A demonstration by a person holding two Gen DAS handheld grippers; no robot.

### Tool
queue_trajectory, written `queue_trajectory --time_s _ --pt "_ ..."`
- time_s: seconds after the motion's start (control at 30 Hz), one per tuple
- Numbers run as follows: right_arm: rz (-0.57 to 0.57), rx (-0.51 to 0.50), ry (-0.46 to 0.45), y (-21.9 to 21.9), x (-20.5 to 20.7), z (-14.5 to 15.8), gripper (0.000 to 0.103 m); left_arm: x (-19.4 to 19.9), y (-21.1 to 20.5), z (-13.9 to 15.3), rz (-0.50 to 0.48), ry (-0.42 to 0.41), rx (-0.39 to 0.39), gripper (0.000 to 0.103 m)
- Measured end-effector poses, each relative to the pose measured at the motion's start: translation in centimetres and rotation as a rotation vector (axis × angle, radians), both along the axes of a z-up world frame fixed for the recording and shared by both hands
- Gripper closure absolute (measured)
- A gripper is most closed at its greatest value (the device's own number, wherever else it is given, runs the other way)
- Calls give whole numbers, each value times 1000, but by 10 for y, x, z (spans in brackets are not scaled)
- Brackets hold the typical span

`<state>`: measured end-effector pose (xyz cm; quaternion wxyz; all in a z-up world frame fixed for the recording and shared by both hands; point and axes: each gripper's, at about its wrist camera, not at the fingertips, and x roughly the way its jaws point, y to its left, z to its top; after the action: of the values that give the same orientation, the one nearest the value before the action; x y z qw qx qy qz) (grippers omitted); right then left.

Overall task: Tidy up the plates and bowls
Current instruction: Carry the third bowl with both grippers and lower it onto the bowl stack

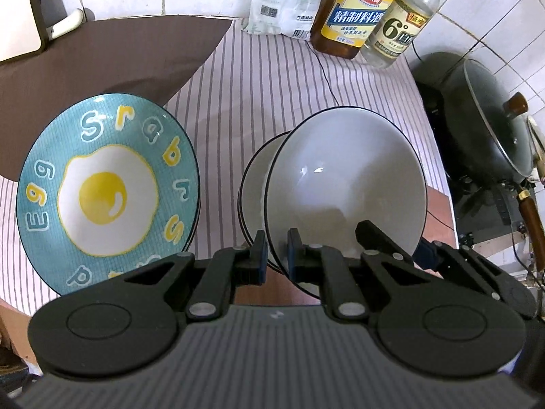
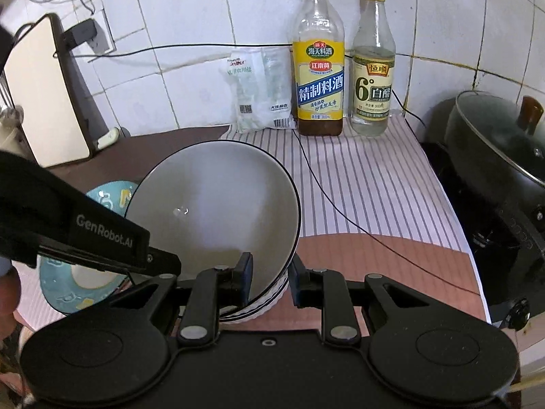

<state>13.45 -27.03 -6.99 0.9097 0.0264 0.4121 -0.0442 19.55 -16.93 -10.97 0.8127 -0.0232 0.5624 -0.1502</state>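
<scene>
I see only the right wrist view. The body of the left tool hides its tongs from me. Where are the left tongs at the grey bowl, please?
Observer: The left tongs straddle the near rim of the grey bowl, one side outside and one inside. I cannot tell if they pinch it.
Operator: Thank you. The blue plate is mostly hidden for me. What is on it?
Observer: The blue plate shows a fried egg picture in the middle, with letters around it.
Operator: Does this plate touch the bowls?
Observer: No. A band of the striped cloth shows between the plate and the white bowl that sits behind the grey one.
</scene>
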Motion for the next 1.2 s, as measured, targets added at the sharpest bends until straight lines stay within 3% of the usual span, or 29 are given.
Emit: queue_trajectory --time_s 0.3,0.53,0.8,1.2 --pt "32 -76 14 2 9 -3 76 12 -5 -5 26 70 9 92" --pt "53 -147 -3 9 12 -8 76 15 1 -5 62 93 -29 90" --pt "5 -100 -25 1 13 -11 84 15 4 -2 55 84 -41 89" --pt "5 -165 -39 7 11 -14 88 10 14 0 72 82 -57 84"
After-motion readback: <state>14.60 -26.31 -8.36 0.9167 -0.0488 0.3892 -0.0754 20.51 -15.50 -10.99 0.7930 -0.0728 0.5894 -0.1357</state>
